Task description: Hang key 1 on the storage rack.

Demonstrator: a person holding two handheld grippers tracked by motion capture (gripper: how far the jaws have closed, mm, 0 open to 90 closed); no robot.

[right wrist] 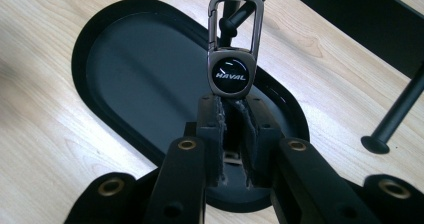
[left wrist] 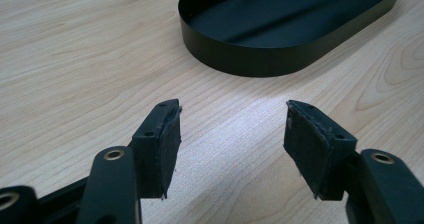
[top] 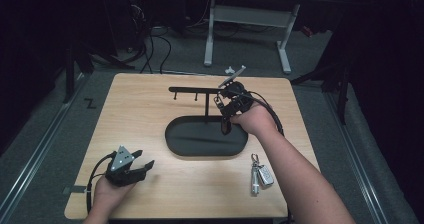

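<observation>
A black key stand rises from an oval black tray [top: 175,144], and its crossbar [top: 192,89] carries small pegs. My right gripper [top: 223,105] is shut on a key fob [right wrist: 230,74] with a metal clip loop, held up beside a peg [right wrist: 227,24] of the stand above the tray [right wrist: 125,59]. The fob's clip loop [right wrist: 235,19] sits right at the peg; I cannot tell whether it is hooked on. My left gripper [top: 142,166] rests open on the table near the front left, with bare wood between its pads [left wrist: 167,149], facing the tray [left wrist: 240,64].
A second bunch of keys with a car key [top: 260,176] lies on the wooden table [top: 140,114] at the front right. Beyond the table stands a white desk frame [top: 250,19] with cables on the floor.
</observation>
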